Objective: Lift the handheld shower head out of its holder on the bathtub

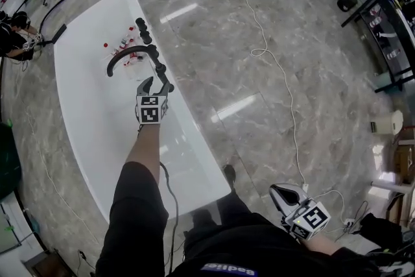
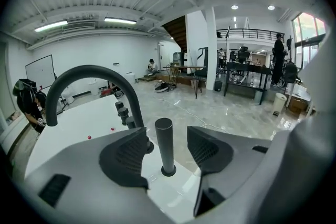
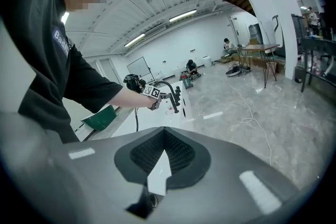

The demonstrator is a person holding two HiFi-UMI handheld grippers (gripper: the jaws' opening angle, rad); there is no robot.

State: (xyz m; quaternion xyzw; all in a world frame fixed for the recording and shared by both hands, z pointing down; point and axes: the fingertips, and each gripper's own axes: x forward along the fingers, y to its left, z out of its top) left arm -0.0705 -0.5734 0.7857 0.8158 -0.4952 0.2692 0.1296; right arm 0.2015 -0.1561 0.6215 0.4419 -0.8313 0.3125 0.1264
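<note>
The handheld shower head (image 2: 164,144) is a dark upright cylinder standing in its round holder (image 2: 168,170) on the white bathtub rim (image 2: 173,189). My left gripper (image 2: 169,151) is open, one pad on each side of the cylinder with a gap on both sides. In the head view the left gripper (image 1: 155,85) reaches over the tub's right rim next to the shower head (image 1: 169,85). A curved black faucet (image 1: 133,52) arches just beyond. My right gripper (image 3: 165,158) is shut with nothing in it; the head view shows the right gripper (image 1: 286,195) low at the right, away from the tub.
Black knobs (image 1: 142,30) line the rim behind the faucet. Small red items (image 1: 122,45) lie on the tub (image 1: 84,120). A white cable (image 1: 286,93) snakes over the marble floor. A person (image 1: 13,36) crouches at far left. A white bin (image 1: 389,121) stands at right.
</note>
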